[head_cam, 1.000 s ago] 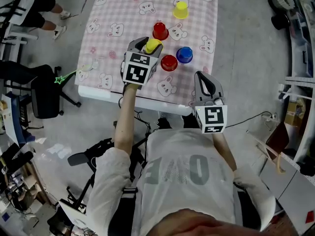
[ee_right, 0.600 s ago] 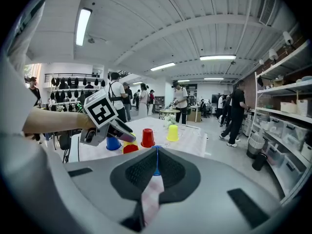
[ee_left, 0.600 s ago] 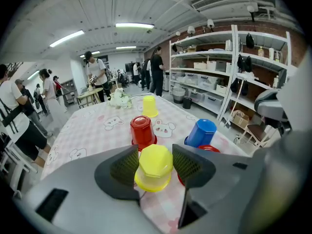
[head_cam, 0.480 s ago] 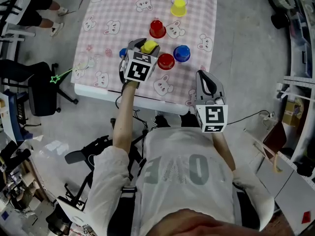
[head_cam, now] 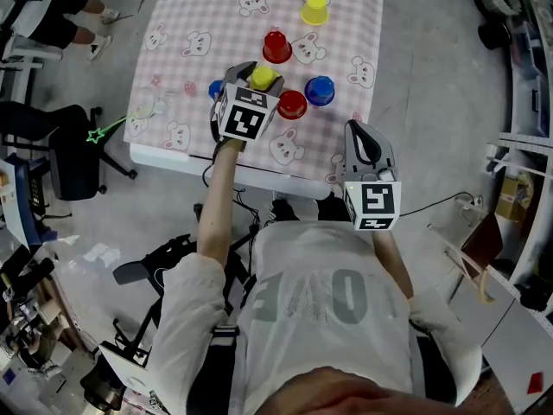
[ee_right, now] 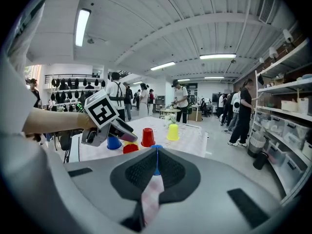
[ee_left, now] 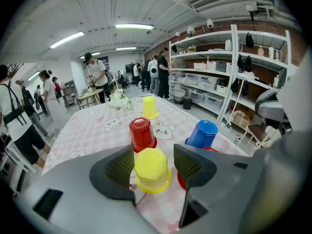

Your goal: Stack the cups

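A yellow cup (ee_left: 152, 169) stands upside down on the pink checked tablecloth (head_cam: 190, 24), between the jaws of my left gripper (ee_left: 154, 165). The jaws sit close on either side with small gaps, so it is open. In the head view that gripper (head_cam: 260, 73) straddles the yellow cup (head_cam: 263, 79). Around it stand a red cup (head_cam: 276, 47), a second red cup (head_cam: 292, 105), a blue cup (head_cam: 320, 91), a far yellow cup (head_cam: 314, 9) and a half-hidden blue cup (head_cam: 215, 89). My right gripper (head_cam: 361, 137) hangs shut and empty off the table's front right edge.
The table's white front edge (head_cam: 173, 161) lies just under my left forearm. An office chair (head_cam: 73, 158) stands left of the table on the grey floor. People stand in the background, and shelves (ee_left: 219, 67) run along the right side. A white flower bunch (ee_left: 118, 100) sits at the table's far end.
The left gripper stays around the yellow cup, which has shifted slightly. The blue cup to its left has come into view. The right gripper has not moved.
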{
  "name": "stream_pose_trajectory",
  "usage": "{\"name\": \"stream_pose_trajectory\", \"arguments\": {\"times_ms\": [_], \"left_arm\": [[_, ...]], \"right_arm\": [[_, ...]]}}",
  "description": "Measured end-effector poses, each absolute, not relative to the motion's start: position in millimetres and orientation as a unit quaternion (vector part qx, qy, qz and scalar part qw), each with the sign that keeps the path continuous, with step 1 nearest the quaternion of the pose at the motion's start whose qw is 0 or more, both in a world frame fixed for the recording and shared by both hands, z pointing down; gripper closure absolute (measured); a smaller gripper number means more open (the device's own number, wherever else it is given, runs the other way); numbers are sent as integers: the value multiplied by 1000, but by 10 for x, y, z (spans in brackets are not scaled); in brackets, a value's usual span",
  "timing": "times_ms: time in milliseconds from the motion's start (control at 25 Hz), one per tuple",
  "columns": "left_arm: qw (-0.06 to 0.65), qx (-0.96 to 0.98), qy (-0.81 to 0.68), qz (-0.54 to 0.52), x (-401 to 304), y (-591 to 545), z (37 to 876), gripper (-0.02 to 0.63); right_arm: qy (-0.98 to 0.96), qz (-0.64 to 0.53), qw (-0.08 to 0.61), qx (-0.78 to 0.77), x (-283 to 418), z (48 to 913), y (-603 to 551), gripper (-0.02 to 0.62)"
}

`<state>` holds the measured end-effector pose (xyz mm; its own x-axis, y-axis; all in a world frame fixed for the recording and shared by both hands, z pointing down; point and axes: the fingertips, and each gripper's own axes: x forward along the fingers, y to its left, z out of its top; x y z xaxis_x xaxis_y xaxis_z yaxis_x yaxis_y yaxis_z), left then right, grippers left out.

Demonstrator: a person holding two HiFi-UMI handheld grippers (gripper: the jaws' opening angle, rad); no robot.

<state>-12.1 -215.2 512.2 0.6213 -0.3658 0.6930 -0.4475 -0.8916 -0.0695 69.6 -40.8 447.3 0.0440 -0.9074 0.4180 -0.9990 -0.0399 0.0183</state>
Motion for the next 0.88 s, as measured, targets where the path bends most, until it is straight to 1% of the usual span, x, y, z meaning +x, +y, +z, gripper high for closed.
{"name": "stream_pose_trajectory", "arguments": {"times_ms": [240,440,560,720,880], "left_arm": [[44,905,-241,348,-102,-2196,4942,369],[47,917,-252,306,-53,-2223,4559,370],[32,923,-258,283,22,-2292,4320,370],[-3,929,-259,263,324,-2478,3940,370],[-16,931,-248,266,729,-2669,3732,370]], "right_arm": [[-676,147,150,707,706,4476,-402,566],[-678,140,145,707,683,4395,-376,565],[-680,136,139,707,674,4360,-370,566],[-682,136,131,707,723,4358,-364,566],[-682,137,117,709,865,4358,-370,565]]}}
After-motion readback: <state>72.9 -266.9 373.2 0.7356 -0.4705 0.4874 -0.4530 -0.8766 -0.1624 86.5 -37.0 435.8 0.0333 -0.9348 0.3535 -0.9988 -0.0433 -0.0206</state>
